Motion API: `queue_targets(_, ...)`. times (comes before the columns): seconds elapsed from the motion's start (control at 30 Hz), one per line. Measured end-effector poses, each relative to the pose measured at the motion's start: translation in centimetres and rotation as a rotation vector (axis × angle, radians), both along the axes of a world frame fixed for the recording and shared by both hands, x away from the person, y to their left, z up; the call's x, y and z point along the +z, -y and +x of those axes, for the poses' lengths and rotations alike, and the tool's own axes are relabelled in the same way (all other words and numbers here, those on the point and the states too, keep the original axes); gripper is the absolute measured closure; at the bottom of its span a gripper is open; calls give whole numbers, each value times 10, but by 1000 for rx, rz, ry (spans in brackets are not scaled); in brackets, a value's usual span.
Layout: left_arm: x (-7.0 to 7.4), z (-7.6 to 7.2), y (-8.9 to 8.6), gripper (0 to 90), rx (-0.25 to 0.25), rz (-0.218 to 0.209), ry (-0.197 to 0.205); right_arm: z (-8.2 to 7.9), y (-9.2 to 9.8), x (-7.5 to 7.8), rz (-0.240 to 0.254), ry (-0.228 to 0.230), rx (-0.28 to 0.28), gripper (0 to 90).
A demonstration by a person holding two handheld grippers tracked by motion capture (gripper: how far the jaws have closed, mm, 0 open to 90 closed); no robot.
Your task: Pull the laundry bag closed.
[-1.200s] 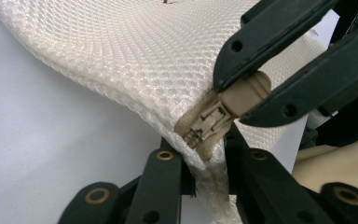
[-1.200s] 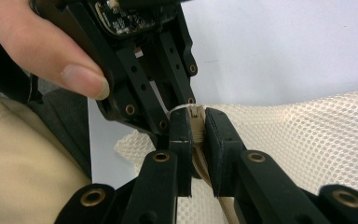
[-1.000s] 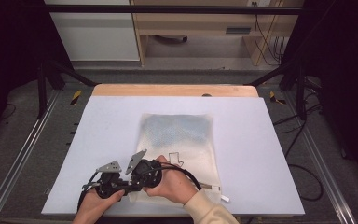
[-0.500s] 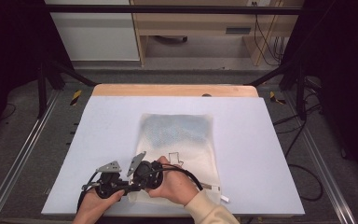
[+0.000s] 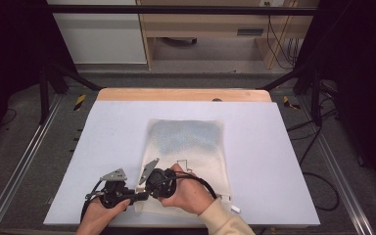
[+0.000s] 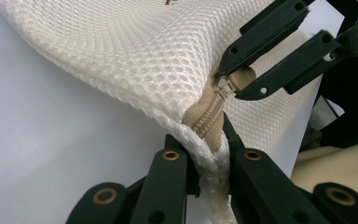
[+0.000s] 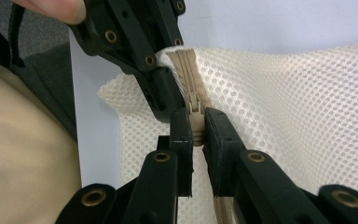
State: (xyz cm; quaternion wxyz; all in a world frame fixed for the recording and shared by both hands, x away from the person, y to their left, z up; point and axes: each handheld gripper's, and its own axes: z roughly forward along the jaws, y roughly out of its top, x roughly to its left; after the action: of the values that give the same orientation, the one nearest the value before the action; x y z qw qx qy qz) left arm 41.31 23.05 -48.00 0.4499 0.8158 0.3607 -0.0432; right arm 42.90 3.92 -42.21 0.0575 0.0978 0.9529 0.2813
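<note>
Nothing has moved: left gripper (image 6: 209,154) clamps bag (image 5: 188,147) corner at table's (image 5: 284,161) near edge, right gripper (image 7: 196,133) clamps zip pull (image 7: 196,122)

Black jaws, brass rivets, beige sleeve (image 5: 223,219)

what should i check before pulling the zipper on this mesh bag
1. Left gripper clamped on the corner of the cream mesh fabric bag: ok.
2. Right gripper shut on the beige plastic zipper pull: ok.
3. Beige zipper tape straight between the two grips: ok.
4. Mesh clear of the slider: cannot tell.
5. Rest of the bag lying flat on the white table: ok.
6. Black gripper cable off the zipper line: cannot tell.
</note>
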Motion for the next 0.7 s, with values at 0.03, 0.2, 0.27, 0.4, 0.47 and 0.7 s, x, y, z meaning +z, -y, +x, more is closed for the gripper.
queue_targets(0.03, 0, 0, 0, 850, 0, 0, -2, 1, 1, -1, 0, -3, 0, 823)
queue_targets(0.2, 0, 0, 0, 850, 1, -2, 1, 2, 4, -3, -7, -10, -9, 823)
queue_targets(0.27, 1, 0, -1, 849, 1, -6, 1, 3, 6, -3, -9, -9, -15, 823)
queue_targets(0.4, 0, 0, 0, 849, -2, -2, 1, 3, 7, -4, -11, -11, -17, 823)
queue_targets(0.47, 0, -1, 1, 849, -2, -3, 2, 3, 7, -4, -13, -9, -16, 823)
queue_targets(0.7, -4, 1, 11, 849, -9, 0, 10, 2, 15, -4, -28, -3, -31, 823)
